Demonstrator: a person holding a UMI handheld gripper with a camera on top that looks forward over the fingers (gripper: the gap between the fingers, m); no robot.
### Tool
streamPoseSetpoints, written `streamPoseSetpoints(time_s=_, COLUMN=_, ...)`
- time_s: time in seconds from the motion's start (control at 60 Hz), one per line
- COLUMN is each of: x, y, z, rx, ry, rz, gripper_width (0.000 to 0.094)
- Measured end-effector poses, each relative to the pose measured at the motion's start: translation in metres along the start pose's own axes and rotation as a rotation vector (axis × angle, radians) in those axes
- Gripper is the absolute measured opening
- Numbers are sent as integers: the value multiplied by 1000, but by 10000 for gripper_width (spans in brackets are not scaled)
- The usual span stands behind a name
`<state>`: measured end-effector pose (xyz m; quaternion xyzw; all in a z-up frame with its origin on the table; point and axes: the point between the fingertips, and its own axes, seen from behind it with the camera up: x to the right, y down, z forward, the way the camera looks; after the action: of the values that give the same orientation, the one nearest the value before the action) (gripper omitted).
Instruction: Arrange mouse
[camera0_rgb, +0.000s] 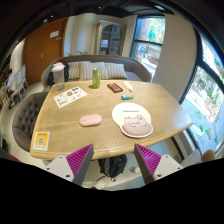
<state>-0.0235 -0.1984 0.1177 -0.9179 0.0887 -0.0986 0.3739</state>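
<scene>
Mouse (91, 120), pink, lies on the table (100, 105) near a round mat (133, 118). Gripper (113, 158) is wide open, holding nothing. No writing is readable.

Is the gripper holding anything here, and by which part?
Nothing is held. The gripper is open and empty; the pink computer mouse lies untouched on the beige wooden table beyond its fingers.

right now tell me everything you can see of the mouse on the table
The mouse is a small, pale pink, rounded oval, smooth like plastic; no buttons, wheel or cable can be made out. It lies flat on the bare wooden table, long side across the view, touching nothing else. A round white mat lies to its right, a printed sheet beyond it to the left. It sits well ahead of the open fingers, which hold nothing.
</scene>
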Motion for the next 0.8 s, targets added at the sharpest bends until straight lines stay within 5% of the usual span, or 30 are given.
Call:
streamPoseSetpoints(time_s=0.25, x=18, y=5, z=-1, rx=4, ry=14, rz=10, gripper_width=852)
streamPoseSetpoints(time_s=0.8, x=-77, y=-3, z=154, rx=66, ry=-270, rz=-86, gripper_width=842)
